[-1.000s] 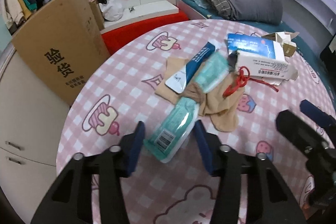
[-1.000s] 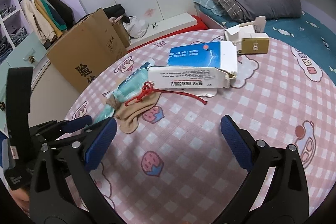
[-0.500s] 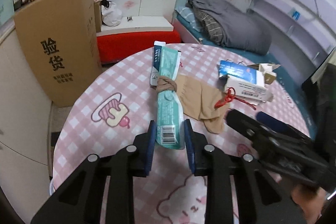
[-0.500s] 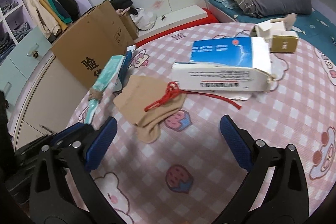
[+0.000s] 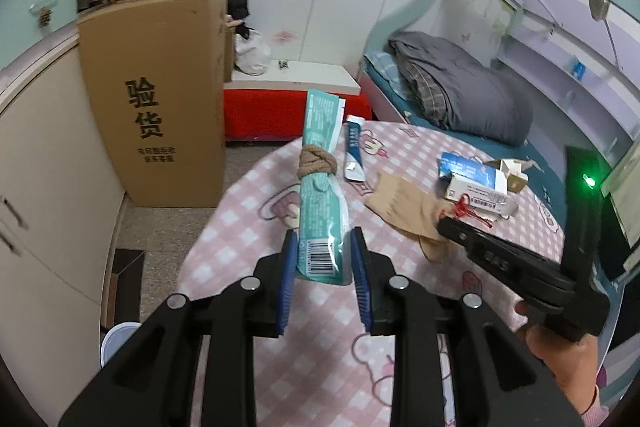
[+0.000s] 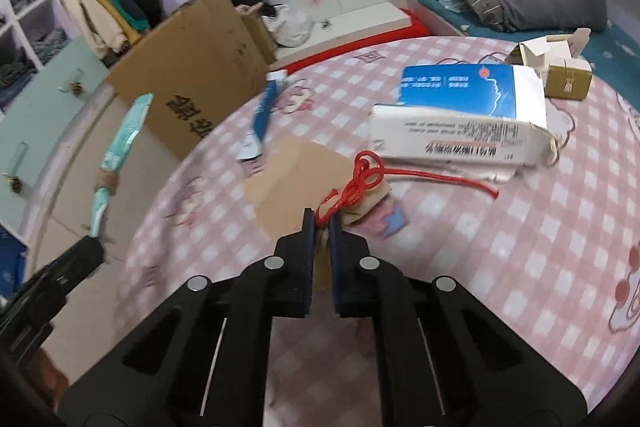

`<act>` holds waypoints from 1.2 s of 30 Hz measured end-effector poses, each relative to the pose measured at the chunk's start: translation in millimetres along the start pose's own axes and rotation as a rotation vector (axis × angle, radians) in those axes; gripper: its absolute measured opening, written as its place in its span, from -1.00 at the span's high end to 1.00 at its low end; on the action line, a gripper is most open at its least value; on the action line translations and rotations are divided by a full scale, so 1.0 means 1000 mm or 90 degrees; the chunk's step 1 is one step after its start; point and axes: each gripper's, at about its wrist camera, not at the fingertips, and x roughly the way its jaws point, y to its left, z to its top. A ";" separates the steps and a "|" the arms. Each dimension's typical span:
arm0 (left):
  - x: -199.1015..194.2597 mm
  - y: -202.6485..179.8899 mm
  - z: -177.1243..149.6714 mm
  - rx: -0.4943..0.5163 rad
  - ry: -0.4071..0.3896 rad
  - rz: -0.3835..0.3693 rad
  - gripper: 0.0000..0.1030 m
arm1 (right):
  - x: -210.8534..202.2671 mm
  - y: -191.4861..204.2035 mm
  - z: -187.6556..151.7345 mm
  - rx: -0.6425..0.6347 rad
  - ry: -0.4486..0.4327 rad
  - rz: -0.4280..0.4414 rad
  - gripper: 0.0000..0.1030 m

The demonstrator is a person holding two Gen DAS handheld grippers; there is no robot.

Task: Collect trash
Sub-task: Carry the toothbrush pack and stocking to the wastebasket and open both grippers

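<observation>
My left gripper (image 5: 322,251) is shut on a teal plastic wrapper (image 5: 322,187) with a tan stocking knotted round it, and holds it lifted above the table's left edge; the wrapper also shows in the right wrist view (image 6: 120,143). My right gripper (image 6: 321,227) is shut on the tan stocking (image 6: 296,171), with a red cord (image 6: 368,175) caught at the tips. A blue-and-white sachet (image 6: 262,119), a blue-and-white carton (image 6: 460,115) and a small gold box (image 6: 568,83) lie on the pink checked table (image 6: 520,247).
A big brown cardboard box (image 5: 160,99) stands on the floor left of the table. A white bucket rim (image 5: 116,343) shows low on the left. A bed with grey bedding (image 5: 460,91) lies behind the table, with cabinets on the left.
My left gripper has lifted the teal wrapper off the table and swung it left. My right gripper has moved forward and shut on the tan stocking by the red cord.
</observation>
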 end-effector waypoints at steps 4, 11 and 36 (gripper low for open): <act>-0.016 0.010 -0.007 -0.021 -0.003 0.000 0.50 | -0.021 0.007 -0.009 0.011 -0.002 0.051 0.87; -0.048 0.022 -0.023 -0.037 -0.019 -0.004 0.50 | -0.056 0.033 -0.030 0.015 -0.003 0.123 0.87; -0.152 0.238 -0.113 -0.248 -0.062 0.149 0.50 | 0.024 0.312 -0.123 -0.243 0.172 0.277 0.87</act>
